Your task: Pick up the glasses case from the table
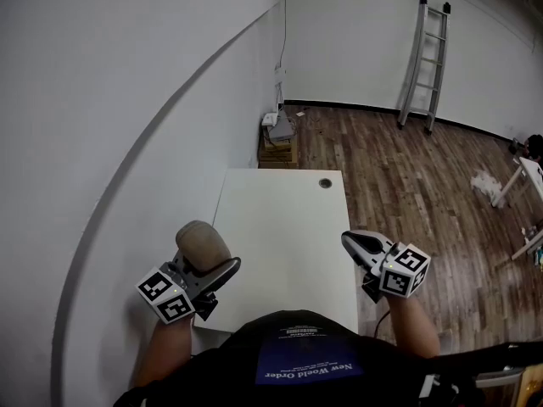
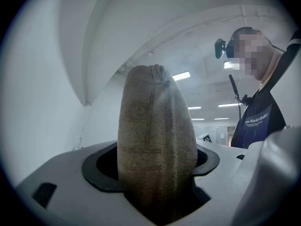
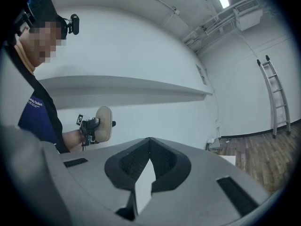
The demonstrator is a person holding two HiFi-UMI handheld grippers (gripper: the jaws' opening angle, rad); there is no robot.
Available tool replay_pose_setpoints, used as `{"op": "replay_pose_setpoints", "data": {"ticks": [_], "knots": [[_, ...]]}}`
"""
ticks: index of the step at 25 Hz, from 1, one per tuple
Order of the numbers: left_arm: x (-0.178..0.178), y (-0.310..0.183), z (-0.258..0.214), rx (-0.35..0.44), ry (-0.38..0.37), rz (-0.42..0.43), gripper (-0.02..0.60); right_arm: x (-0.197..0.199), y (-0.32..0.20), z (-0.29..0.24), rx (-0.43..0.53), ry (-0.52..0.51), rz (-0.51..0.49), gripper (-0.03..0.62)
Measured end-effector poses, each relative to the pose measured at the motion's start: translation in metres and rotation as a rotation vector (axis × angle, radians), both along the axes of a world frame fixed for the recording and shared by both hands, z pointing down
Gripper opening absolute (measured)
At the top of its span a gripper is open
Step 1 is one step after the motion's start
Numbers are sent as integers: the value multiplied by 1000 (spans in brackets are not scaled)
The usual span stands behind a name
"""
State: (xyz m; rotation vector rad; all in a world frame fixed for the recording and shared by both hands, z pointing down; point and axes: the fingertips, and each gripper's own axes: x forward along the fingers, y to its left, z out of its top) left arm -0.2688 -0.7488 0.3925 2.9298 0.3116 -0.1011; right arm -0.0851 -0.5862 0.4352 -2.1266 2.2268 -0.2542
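Head view looks down on a white table (image 1: pixel 284 219). A patch on the person's dark shirt (image 1: pixel 310 365) reads "New World Order". The tan glasses case (image 1: pixel 202 242) sits above the table's near left corner, clamped in the left gripper (image 1: pixel 208 261). Well apart, the right gripper (image 1: pixel 349 242) has its jaws together, holding nothing.

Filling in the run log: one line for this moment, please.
left gripper: shut on case, held clear of table | right gripper: shut, empty, near table's right edge | task: case picked up
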Motion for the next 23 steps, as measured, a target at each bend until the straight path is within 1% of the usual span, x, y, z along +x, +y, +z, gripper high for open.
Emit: {"op": "replay_pose_setpoints", "data": {"ticks": [23], "knots": [[14, -5, 0, 3, -10, 42, 379, 3, -2, 4, -20, 22, -3, 2]]}}
